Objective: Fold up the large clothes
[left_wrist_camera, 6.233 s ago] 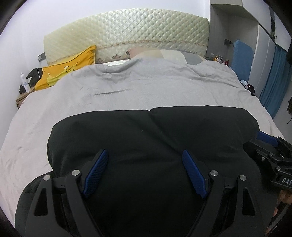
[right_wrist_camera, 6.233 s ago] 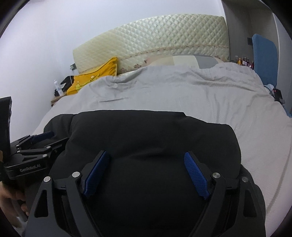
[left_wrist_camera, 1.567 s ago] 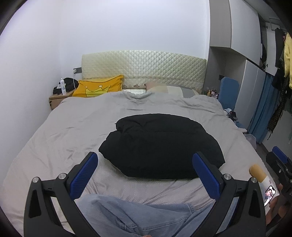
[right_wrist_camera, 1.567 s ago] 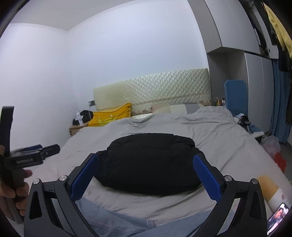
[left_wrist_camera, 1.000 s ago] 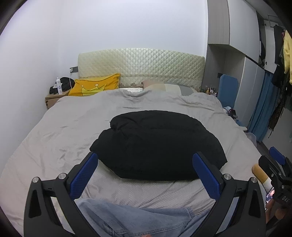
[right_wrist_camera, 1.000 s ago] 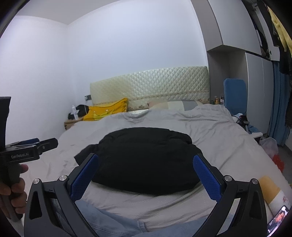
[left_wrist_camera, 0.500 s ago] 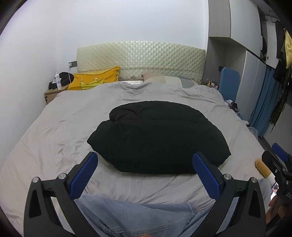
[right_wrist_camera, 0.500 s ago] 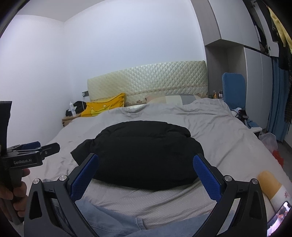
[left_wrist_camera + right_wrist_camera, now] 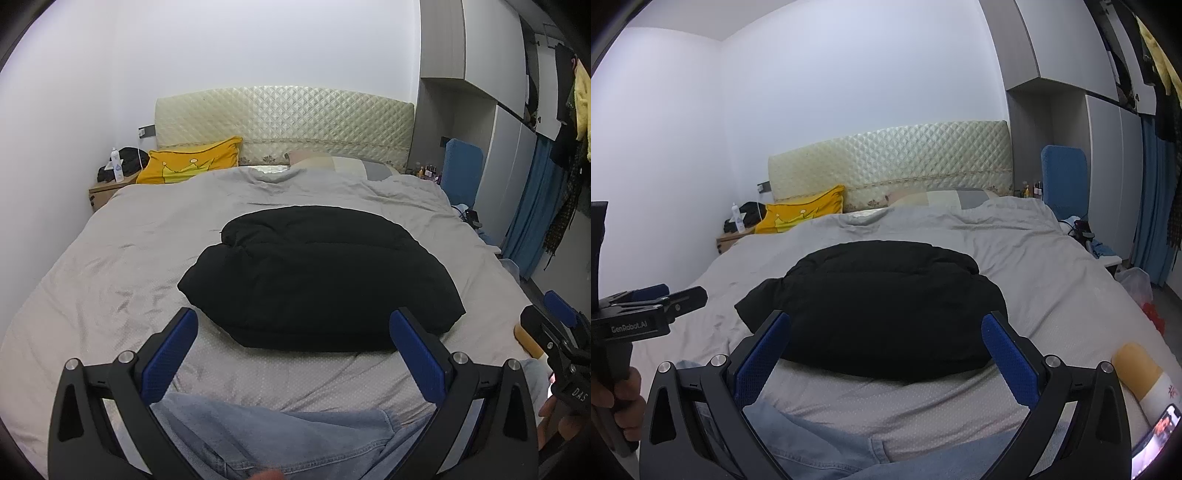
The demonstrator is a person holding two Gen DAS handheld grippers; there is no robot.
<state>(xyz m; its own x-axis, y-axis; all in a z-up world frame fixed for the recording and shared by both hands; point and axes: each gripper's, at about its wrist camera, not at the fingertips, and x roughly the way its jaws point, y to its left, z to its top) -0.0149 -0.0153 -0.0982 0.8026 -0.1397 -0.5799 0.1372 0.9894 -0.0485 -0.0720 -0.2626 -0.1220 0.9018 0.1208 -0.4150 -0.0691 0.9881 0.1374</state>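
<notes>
The black jacket point(image 9: 317, 277) lay folded into a puffy bundle at the middle of the bed point(image 9: 110, 266), resting on the grey cover and apart from both grippers. The left gripper point(image 9: 293, 350) was held above the near edge of the bed, its jaws spread wide and gripping nothing; the 2 blue pads point(image 9: 170, 354) framed the near side of the jacket without touching it. The right gripper point(image 9: 886, 350) was held in a similar position, its jaws also wide apart and empty, with the jacket point(image 9: 875, 306) lying just beyond the fingertips. In the right wrist view the left gripper point(image 9: 668, 295) appeared at the left edge, held by a hand point(image 9: 617, 391) on its grip. In the left wrist view the right gripper point(image 9: 557, 325) appeared at the right edge. Denim-clad legs point(image 9: 280, 439) showed below the grippers, against the near edge of the bed. A yellow pillow point(image 9: 192, 162) with a crown print leaned at the head of the bed beside the quilted headboard point(image 9: 284, 114). A white bottle point(image 9: 117, 166) stood on the nightstand point(image 9: 103, 190) to the left of the bed. A phone point(image 9: 1156, 428) with a lit screen lay on the near right corner of the bed, just beside a yellow and white cylinder point(image 9: 1141, 373). A blue chair point(image 9: 1063, 177) stood to the right of the headboard.
</notes>
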